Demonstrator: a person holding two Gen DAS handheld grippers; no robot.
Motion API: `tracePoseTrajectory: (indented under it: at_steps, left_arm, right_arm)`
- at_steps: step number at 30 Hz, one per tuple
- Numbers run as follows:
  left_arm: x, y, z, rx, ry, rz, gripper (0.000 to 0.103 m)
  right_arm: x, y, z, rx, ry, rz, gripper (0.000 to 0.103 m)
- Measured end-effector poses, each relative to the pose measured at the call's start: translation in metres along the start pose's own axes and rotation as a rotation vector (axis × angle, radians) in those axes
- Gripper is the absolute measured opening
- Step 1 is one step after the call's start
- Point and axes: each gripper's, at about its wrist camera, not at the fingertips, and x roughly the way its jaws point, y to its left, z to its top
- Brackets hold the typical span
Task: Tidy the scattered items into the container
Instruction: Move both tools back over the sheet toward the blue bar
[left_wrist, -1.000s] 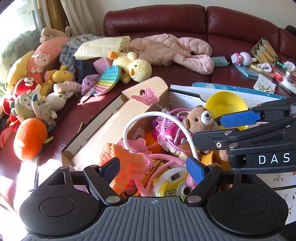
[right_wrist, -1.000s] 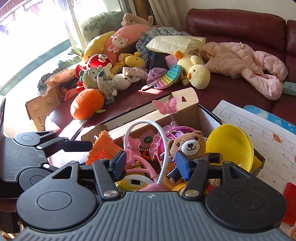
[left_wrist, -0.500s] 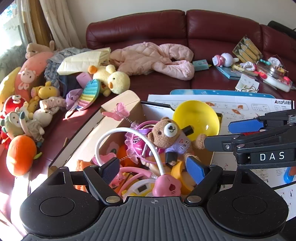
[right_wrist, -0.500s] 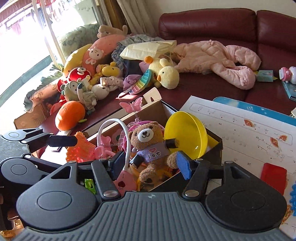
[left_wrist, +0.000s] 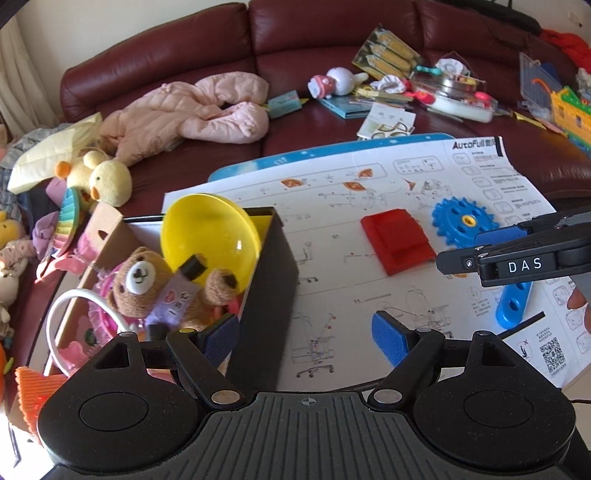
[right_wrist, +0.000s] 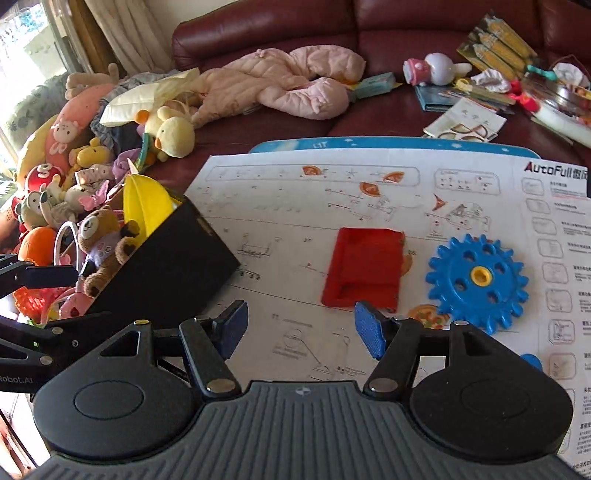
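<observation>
The black-sided cardboard box (left_wrist: 269, 280) sits left of the white instruction sheet (right_wrist: 369, 192), holding a brown teddy bear (left_wrist: 147, 284) and yellow plastic bowl (left_wrist: 210, 236). A red plastic block (right_wrist: 364, 271) and blue plastic gear (right_wrist: 478, 277) lie on the sheet. Left gripper (left_wrist: 308, 338) gapes empty; right gripper (right_wrist: 299, 328), empty, has just been opening.

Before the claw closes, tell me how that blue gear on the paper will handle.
The blue gear looks like rigid moulded plastic, so probably stiff and light. Lying flat on the instruction sheet, it offers little edge and may slide. Stood on its toothed rim it could roll.
</observation>
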Motion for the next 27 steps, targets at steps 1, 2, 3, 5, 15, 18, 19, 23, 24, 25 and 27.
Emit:
tracePoseTrajectory:
  at_steps: [1, 2, 3, 5, 15, 18, 19, 23, 24, 25, 27]
  left_arm:
    - [0.008, -0.009, 0.0, 0.018, 0.012, -0.021, 0.088]
    - [0.014, -0.017, -0.001, 0.037, 0.022, -0.036, 0.088]
    - [0.021, -0.026, -0.001, 0.055, 0.034, -0.047, 0.088]
    - [0.034, -0.042, -0.002, 0.084, 0.058, -0.073, 0.088]
    - [0.09, -0.131, 0.005, 0.24, 0.144, -0.214, 0.088]
    - [0.105, -0.154, 0.009, 0.268, 0.157, -0.23, 0.088]
    - [0.108, -0.16, 0.01, 0.274, 0.163, -0.237, 0.088]
    - [0.119, -0.177, 0.012, 0.287, 0.18, -0.264, 0.088]
    - [0.121, -0.18, 0.012, 0.29, 0.182, -0.272, 0.088]
    - [0.122, -0.183, 0.012, 0.294, 0.185, -0.283, 0.088]
    - [0.122, -0.189, 0.01, 0.305, 0.188, -0.306, 0.088]
  right_arm:
    - [0.0, -0.011, -0.005, 0.016, 0.007, -0.02, 0.069]
    - [-0.001, -0.02, -0.009, 0.029, 0.013, -0.035, 0.069]
    - [-0.001, -0.028, -0.013, 0.042, 0.018, -0.048, 0.069]
    - [-0.002, -0.048, -0.021, 0.073, 0.03, -0.084, 0.069]
    - [-0.009, -0.137, -0.044, 0.21, 0.054, -0.263, 0.069]
    - [-0.007, -0.157, -0.047, 0.232, 0.068, -0.306, 0.069]
    - [-0.006, -0.163, -0.048, 0.237, 0.072, -0.318, 0.069]
    - [0.0, -0.177, -0.05, 0.233, 0.089, -0.349, 0.069]
    - [0.002, -0.18, -0.049, 0.226, 0.092, -0.359, 0.069]
    - [0.003, -0.182, -0.048, 0.224, 0.091, -0.363, 0.071]
    - [0.005, -0.188, -0.044, 0.226, 0.083, -0.375, 0.071]
